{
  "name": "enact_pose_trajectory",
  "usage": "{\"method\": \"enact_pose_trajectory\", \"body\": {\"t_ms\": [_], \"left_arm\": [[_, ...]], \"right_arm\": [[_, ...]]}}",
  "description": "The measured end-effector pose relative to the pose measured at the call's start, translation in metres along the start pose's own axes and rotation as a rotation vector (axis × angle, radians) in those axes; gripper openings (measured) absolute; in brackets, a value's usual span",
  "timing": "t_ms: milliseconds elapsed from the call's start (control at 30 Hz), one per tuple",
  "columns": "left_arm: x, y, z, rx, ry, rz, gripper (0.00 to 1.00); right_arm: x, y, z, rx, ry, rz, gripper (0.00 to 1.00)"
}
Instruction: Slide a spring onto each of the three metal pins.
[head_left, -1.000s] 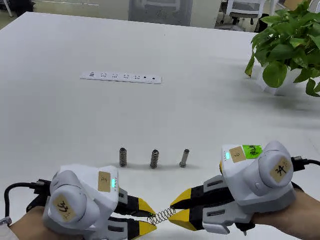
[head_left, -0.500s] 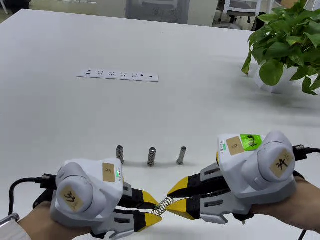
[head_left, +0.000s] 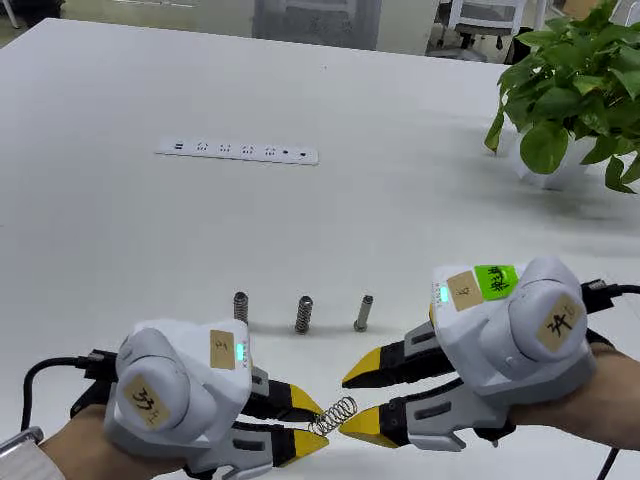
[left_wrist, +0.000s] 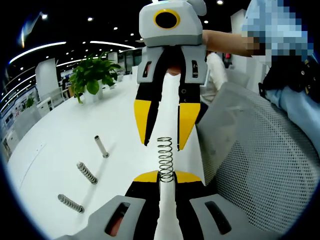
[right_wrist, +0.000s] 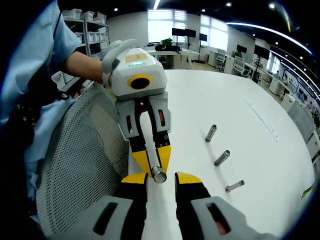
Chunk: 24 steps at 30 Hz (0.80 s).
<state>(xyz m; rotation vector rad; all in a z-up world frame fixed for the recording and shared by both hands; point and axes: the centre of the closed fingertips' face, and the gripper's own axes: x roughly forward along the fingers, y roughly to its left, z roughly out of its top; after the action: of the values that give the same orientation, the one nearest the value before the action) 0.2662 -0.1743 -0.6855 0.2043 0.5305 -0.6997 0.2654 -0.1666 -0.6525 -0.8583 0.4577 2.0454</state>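
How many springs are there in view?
3. The left spring and the middle spring stand on pins, in a row with the bare pin; the third spring is held in the left gripper.

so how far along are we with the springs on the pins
Two of three look done: the left pin and the middle pin each carry a spring. In hand: the third spring, clamped at one end by the left gripper, its free end between the open jaws of the right gripper. Left to do: slide it onto the bare right pin.
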Motion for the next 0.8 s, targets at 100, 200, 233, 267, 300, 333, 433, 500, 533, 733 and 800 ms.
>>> {"method": "enact_pose_trajectory", "body": {"t_ms": [100, 200, 233, 267, 300, 333, 433, 500, 533, 733, 800], "left_arm": [[0.001, -0.002, 0.001, 0.011, 0.005, -0.008, 0.09], [0.003, -0.003, 0.002, 0.018, 0.005, -0.014, 0.09], [0.003, -0.004, 0.003, 0.021, 0.005, -0.015, 0.09], [0.003, -0.004, 0.003, 0.022, 0.005, -0.016, 0.09], [0.004, -0.005, 0.004, 0.023, 0.003, -0.019, 0.09], [0.004, -0.005, 0.005, 0.024, 0.002, -0.020, 0.09], [0.005, -0.006, 0.007, 0.027, 0.000, -0.023, 0.09], [0.006, -0.007, 0.008, 0.028, -0.004, -0.024, 0.09], [0.006, -0.007, 0.009, 0.029, -0.009, -0.025, 0.09], [0.008, -0.008, 0.012, 0.023, -0.017, -0.026, 0.09], [0.008, -0.008, 0.012, 0.027, -0.016, -0.026, 0.09]], "right_arm": [[0.003, 0.000, -0.005, -0.013, 0.036, 0.020, 0.21], [0.007, 0.003, -0.007, -0.018, 0.054, 0.047, 0.18], [0.007, 0.003, -0.007, -0.017, 0.057, 0.053, 0.18], [0.008, 0.003, -0.008, -0.016, 0.061, 0.057, 0.17], [0.010, 0.004, -0.009, -0.017, 0.068, 0.065, 0.17], [0.010, 0.004, -0.010, -0.018, 0.072, 0.068, 0.16], [0.012, 0.007, -0.011, -0.020, 0.082, 0.084, 0.15], [0.012, 0.008, -0.011, -0.019, 0.086, 0.092, 0.15], [0.013, 0.009, -0.011, -0.020, 0.087, 0.093, 0.15], [0.013, 0.012, -0.014, -0.033, 0.099, 0.111, 0.14], [0.013, 0.012, -0.015, -0.035, 0.101, 0.111, 0.13]]}}
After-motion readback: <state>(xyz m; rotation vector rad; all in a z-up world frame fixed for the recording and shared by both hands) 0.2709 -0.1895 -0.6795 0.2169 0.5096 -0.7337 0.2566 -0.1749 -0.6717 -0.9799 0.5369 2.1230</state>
